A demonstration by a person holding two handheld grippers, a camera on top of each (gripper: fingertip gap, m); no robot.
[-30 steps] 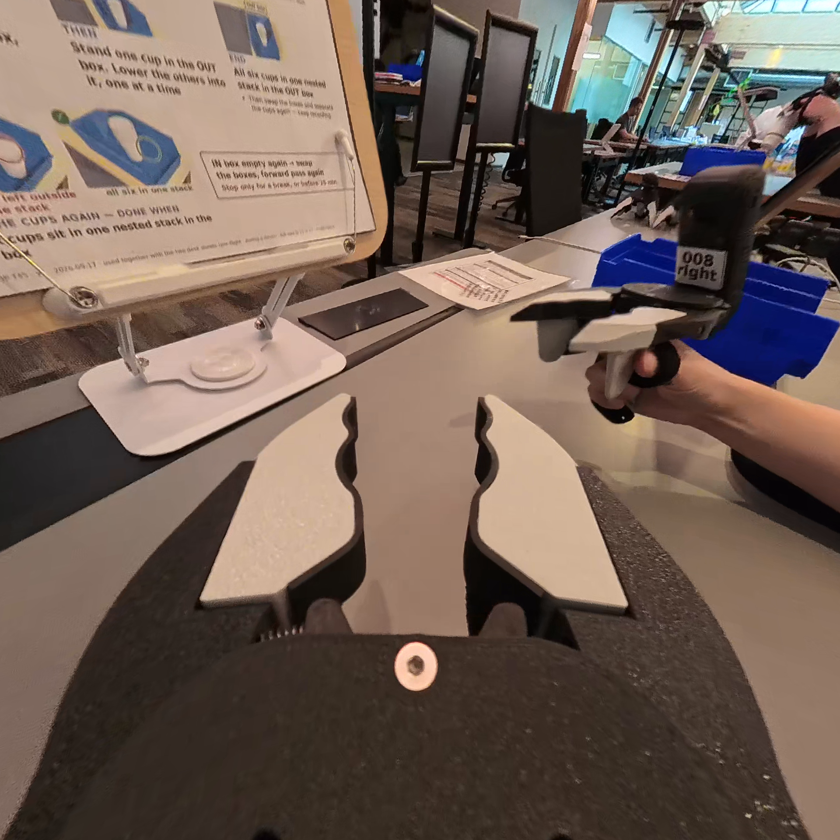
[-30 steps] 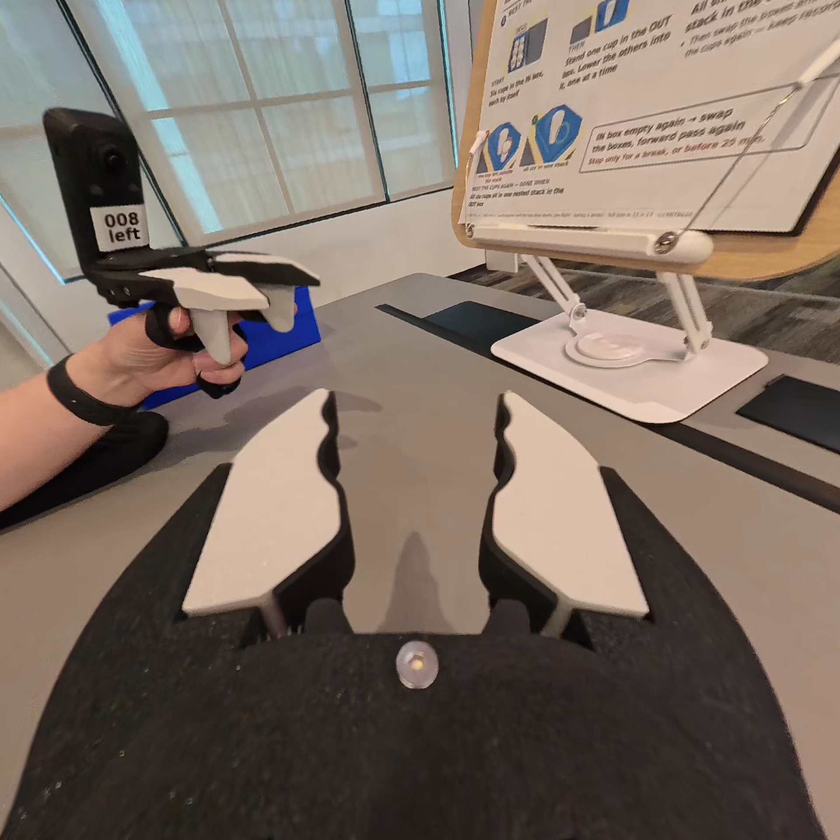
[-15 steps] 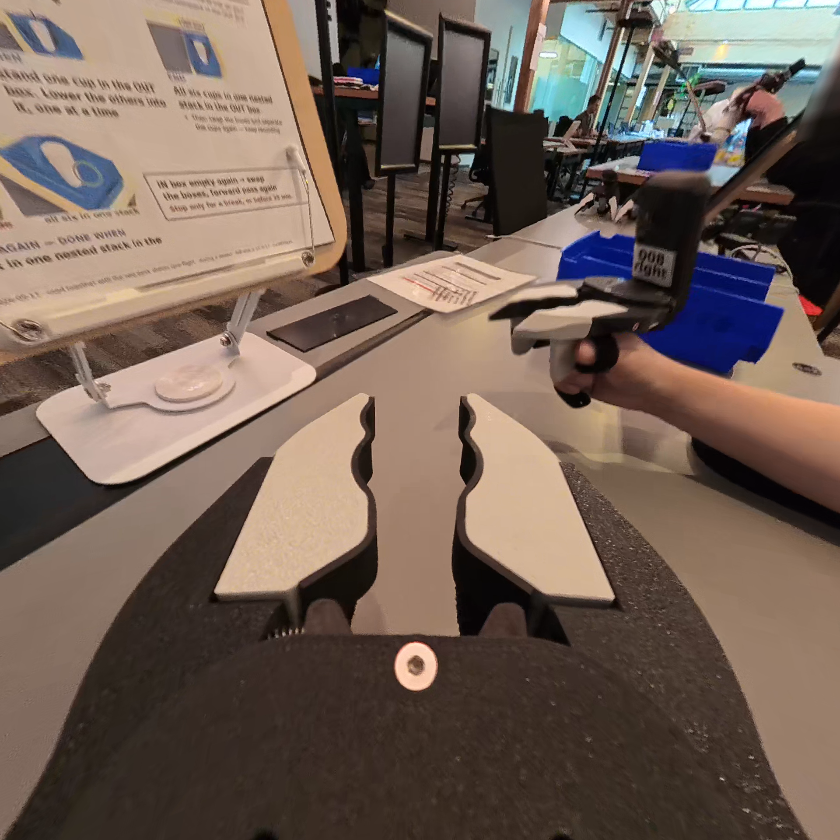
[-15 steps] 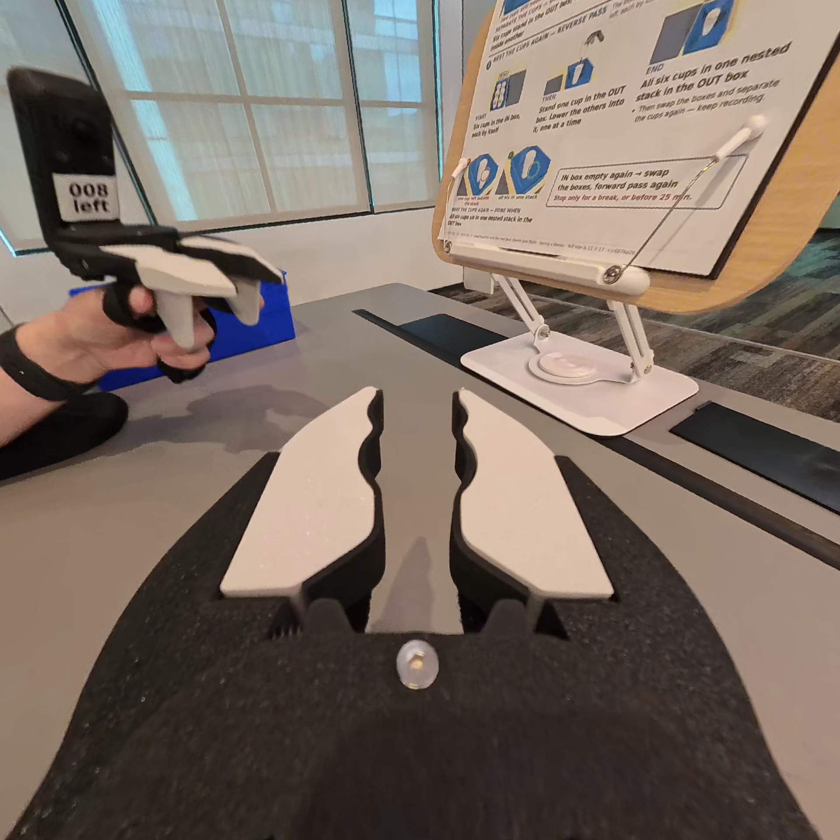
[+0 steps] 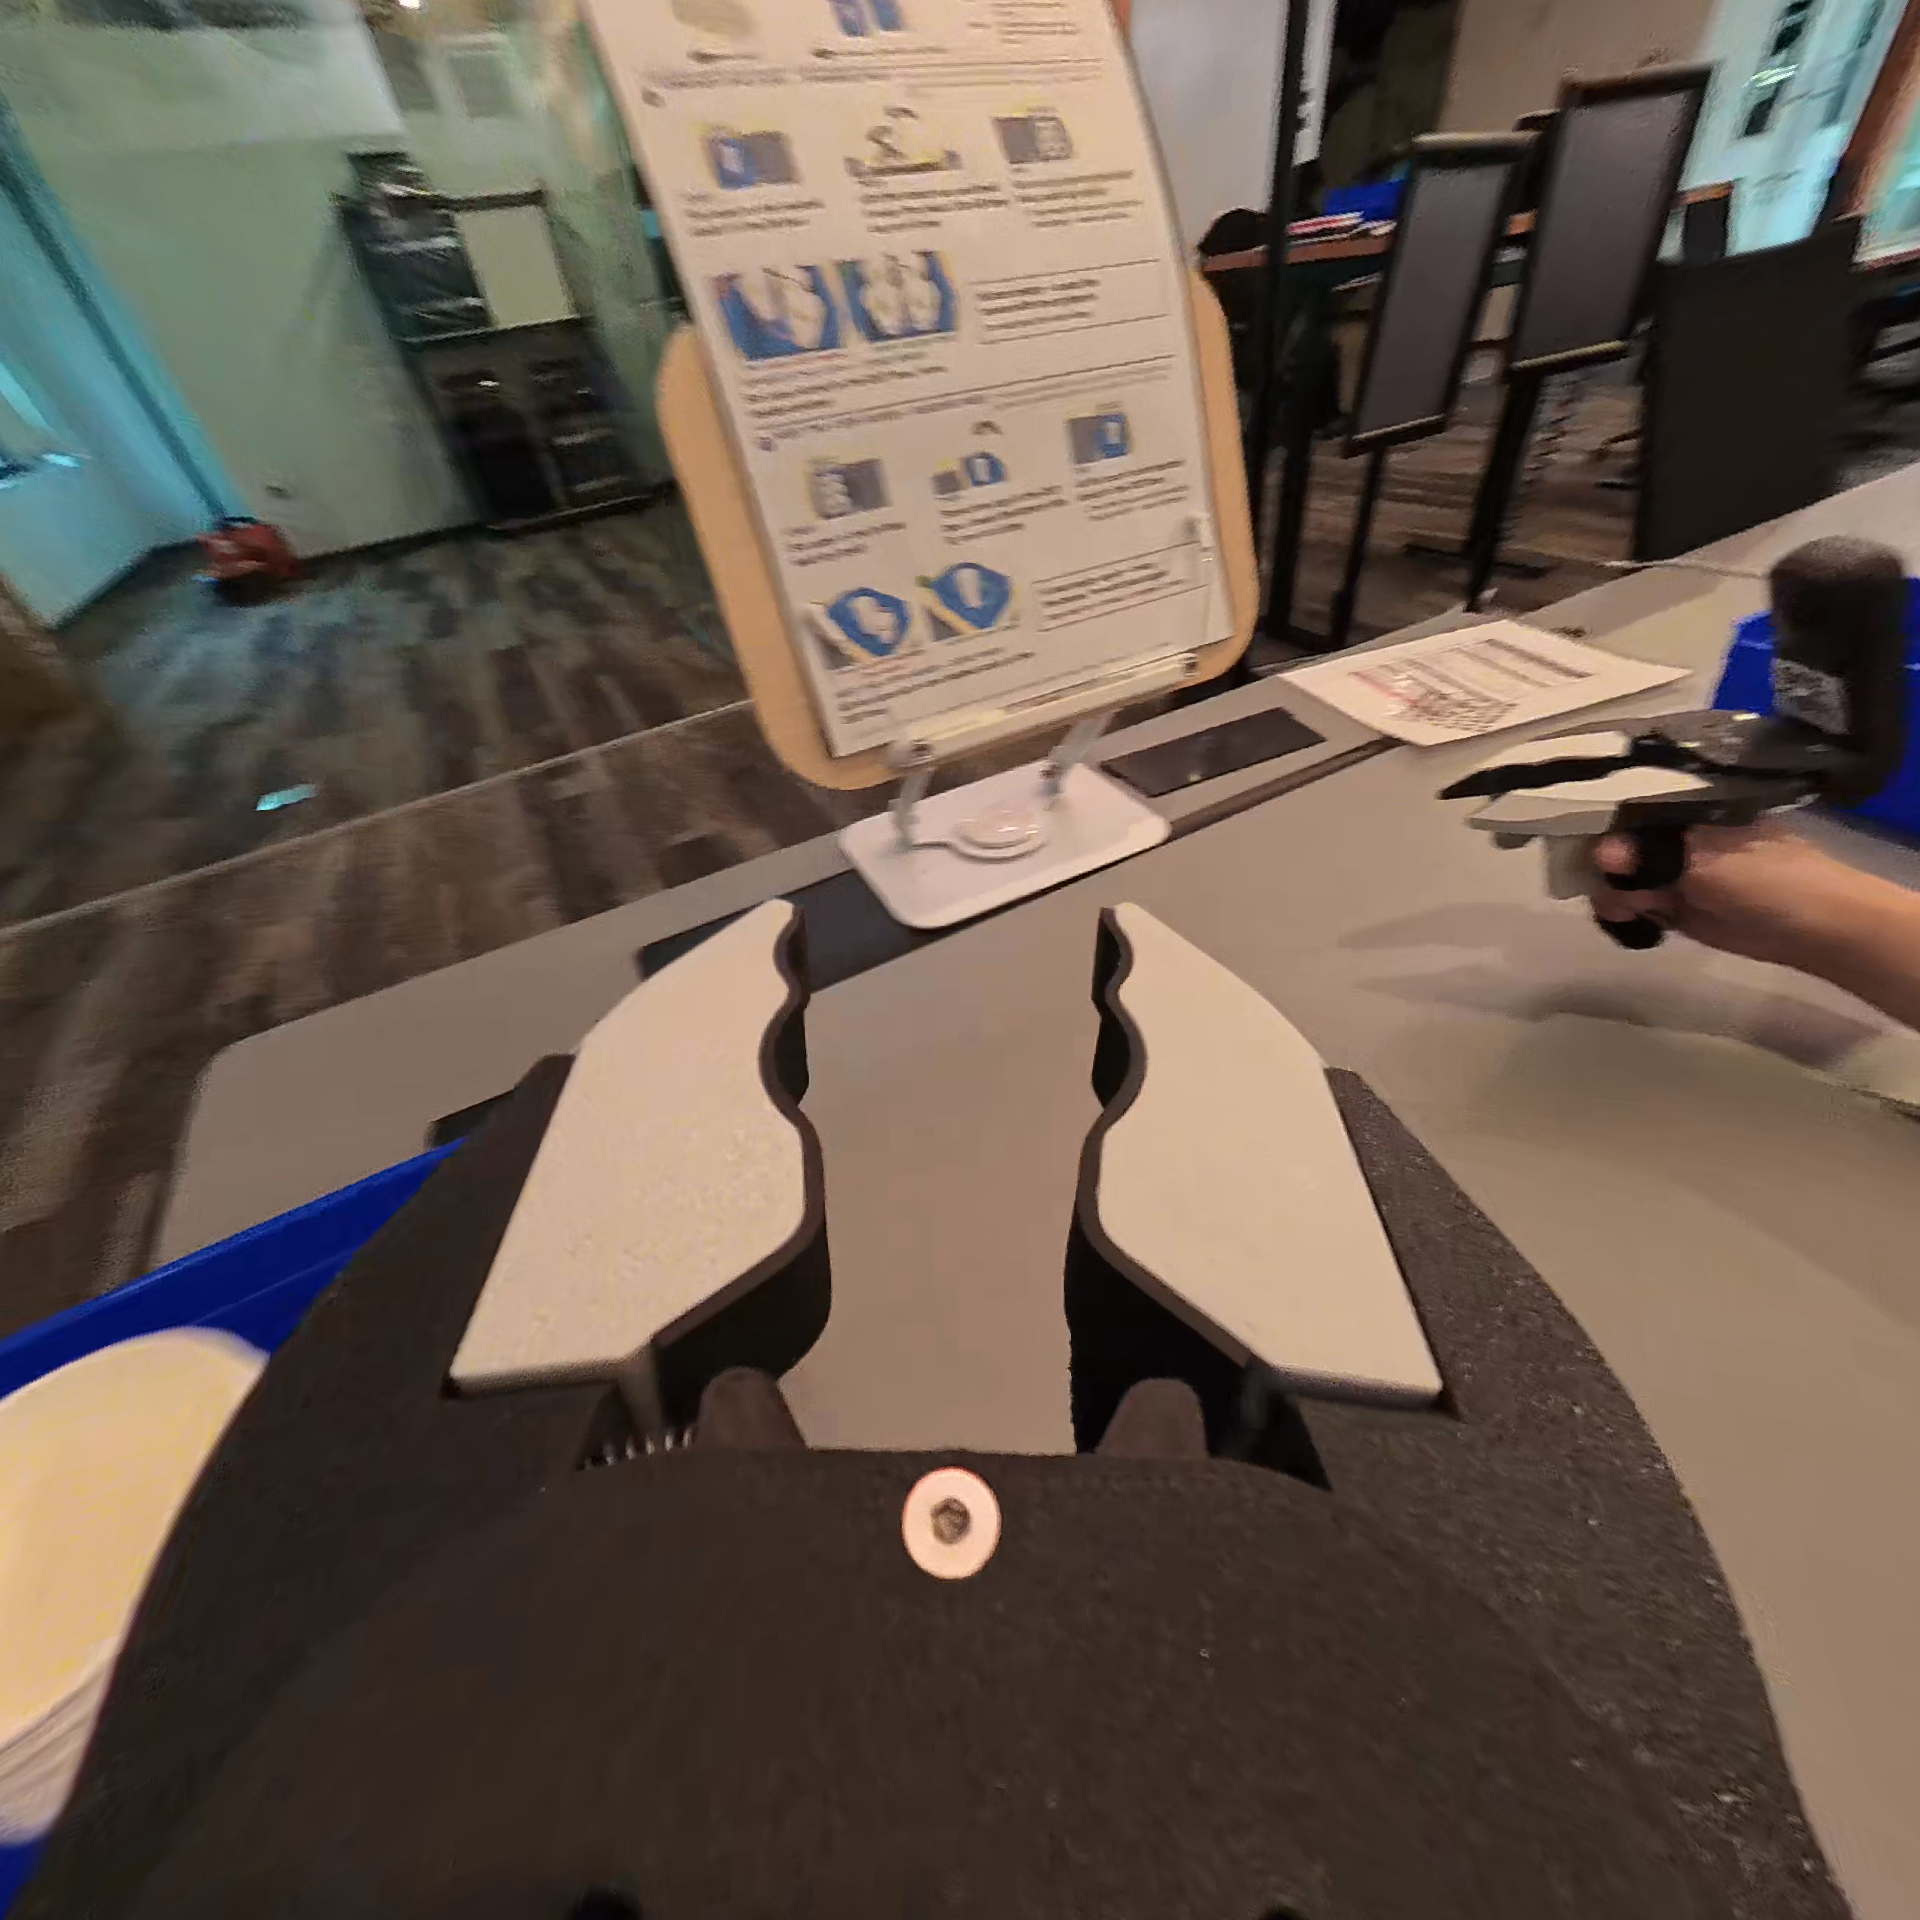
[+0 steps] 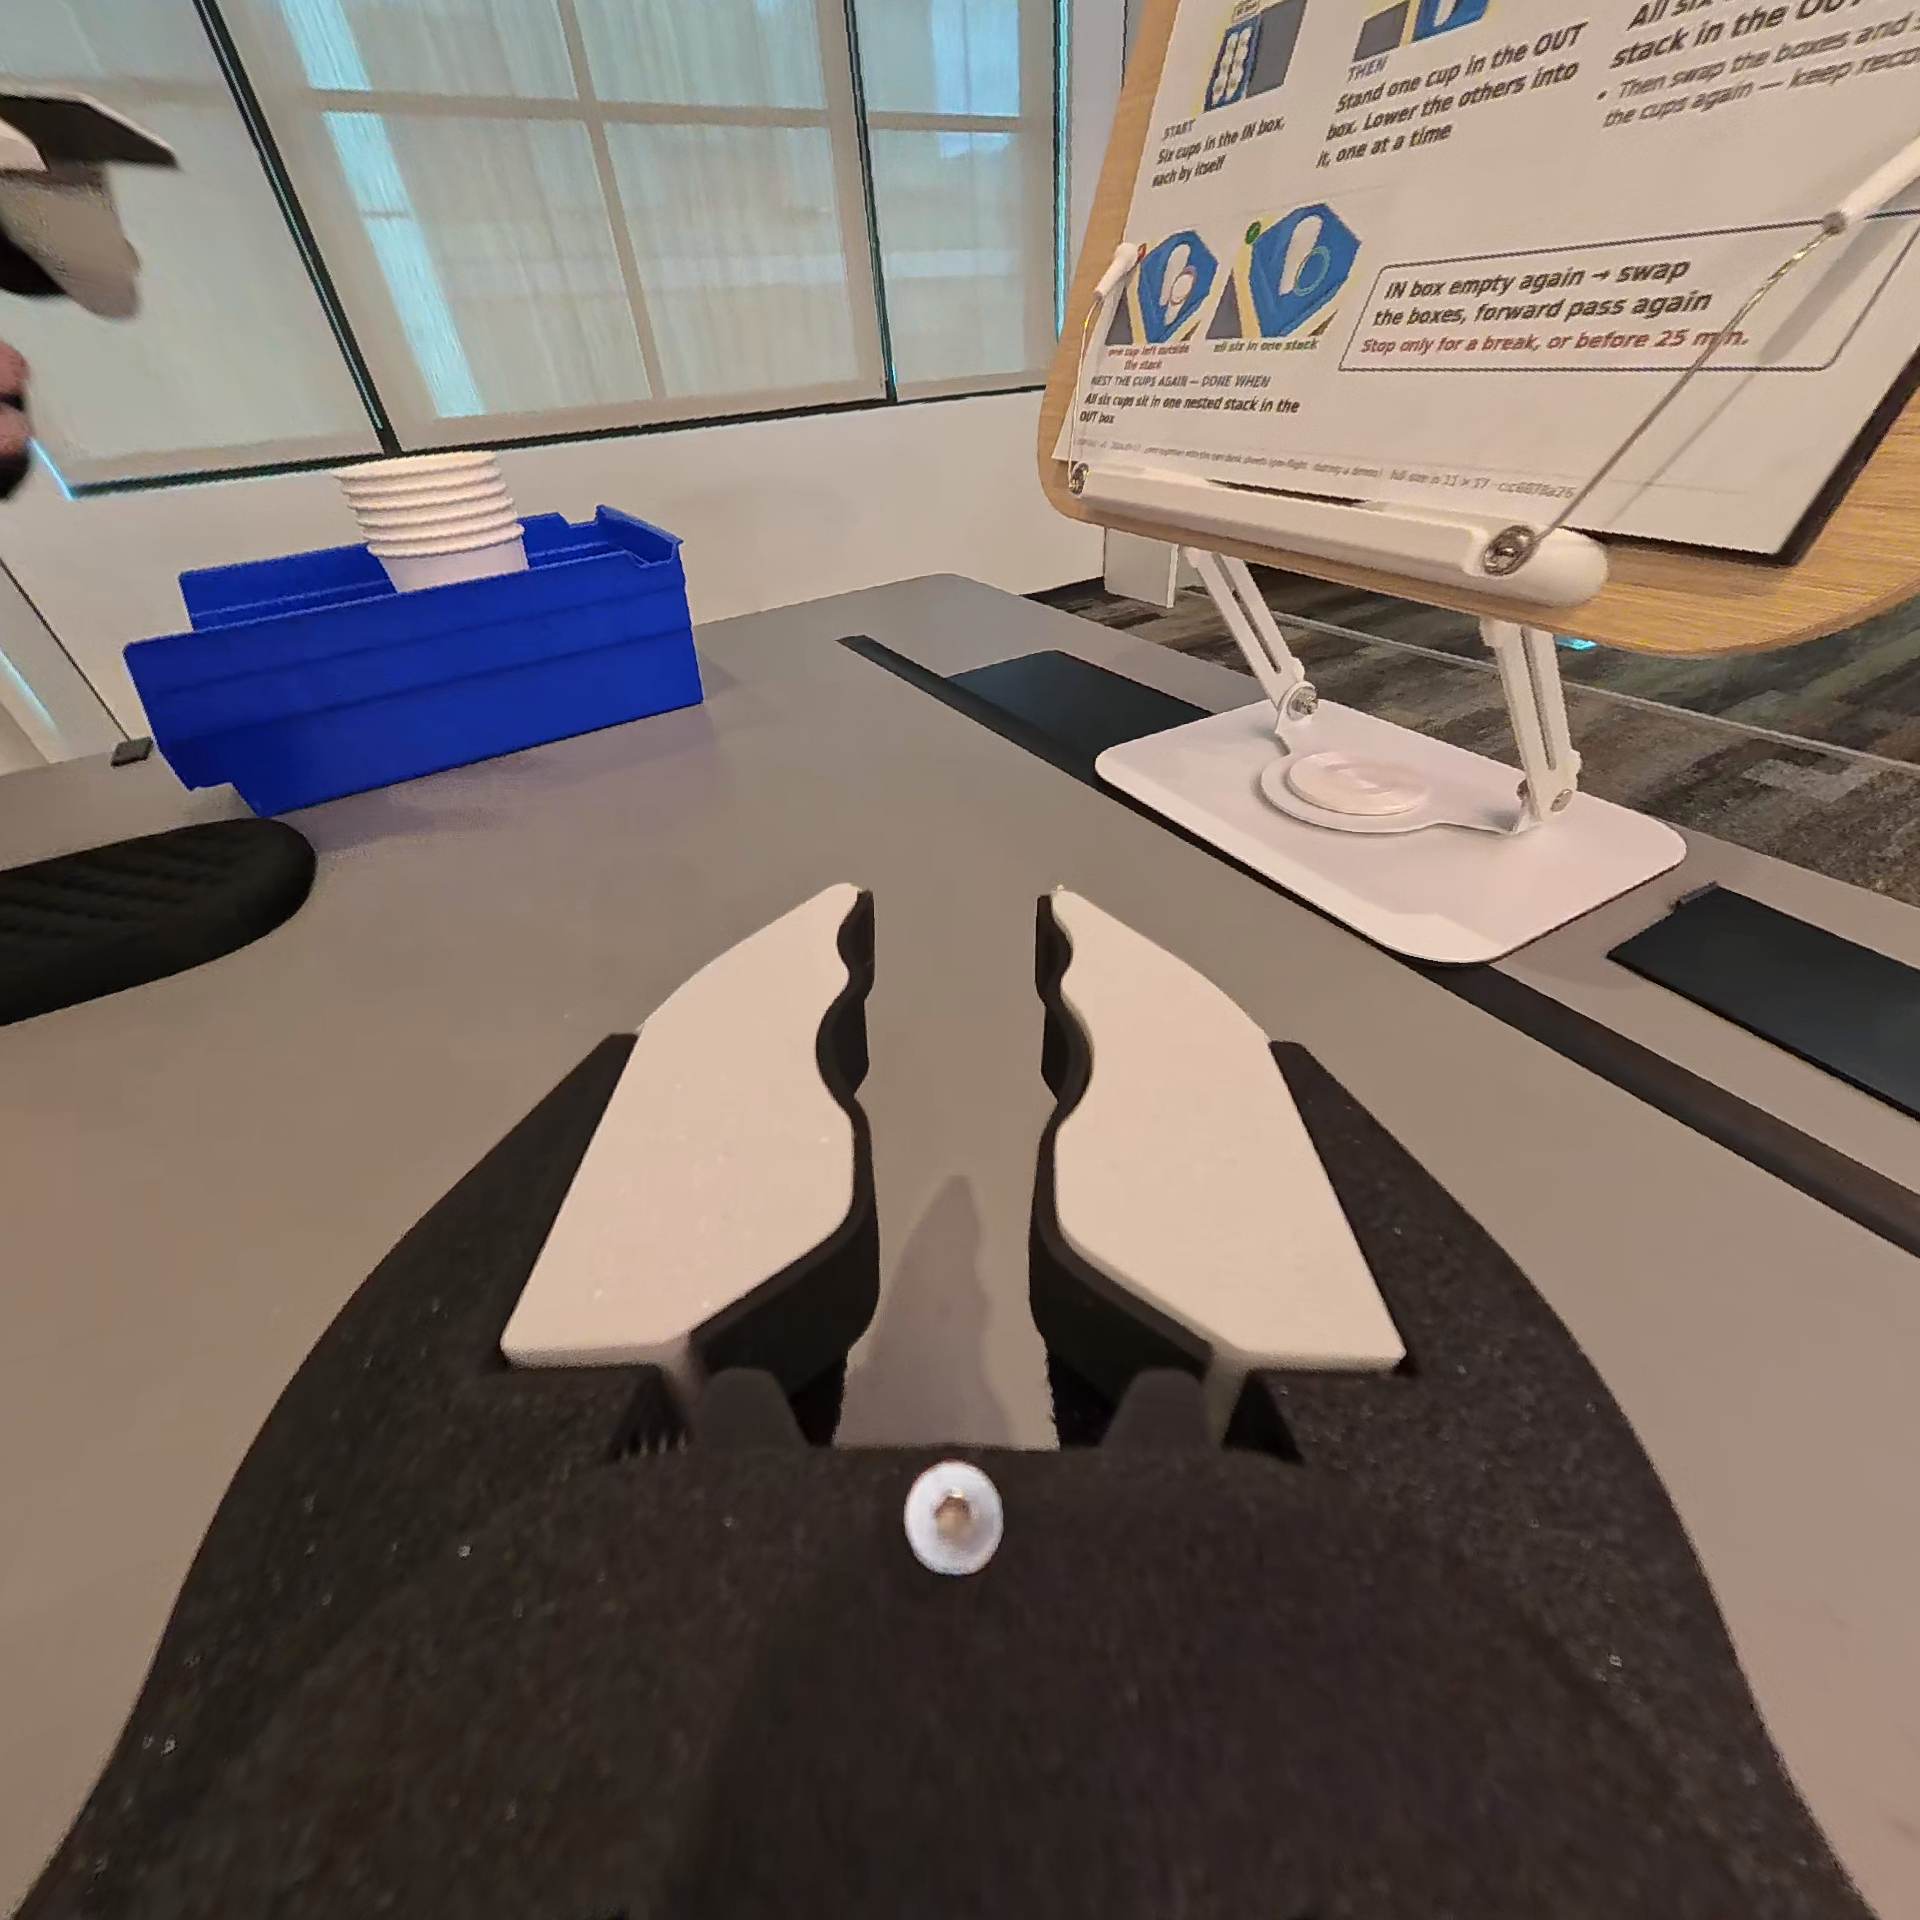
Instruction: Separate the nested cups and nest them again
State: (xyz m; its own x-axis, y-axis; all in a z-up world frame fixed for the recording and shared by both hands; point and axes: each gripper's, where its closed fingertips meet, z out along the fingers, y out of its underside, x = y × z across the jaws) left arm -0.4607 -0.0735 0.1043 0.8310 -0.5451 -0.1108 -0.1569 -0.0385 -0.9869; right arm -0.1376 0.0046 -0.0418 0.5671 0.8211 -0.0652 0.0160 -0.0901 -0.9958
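Note:
A nested stack of white ribbed cups stands upright in a blue bin at the table's far left in the right wrist view. In the left wrist view the top of a white cup stack shows at the lower left inside a blue bin, beside and below my left gripper. My left gripper is open and empty above the grey table. My right gripper is empty, its jaws apart by a narrow gap. It also shows at the right of the left wrist view, held by a hand.
A wooden stand with an instruction sheet sits on a white base at the table's back edge. A black padded rest lies at the left. A printed sheet and another blue bin lie at the far right.
My left gripper swung left and away and opened wider, bringing the bin and cups into its lower left. It left the middle of the right wrist view, uncovering the cup stack. My right gripper narrowed.

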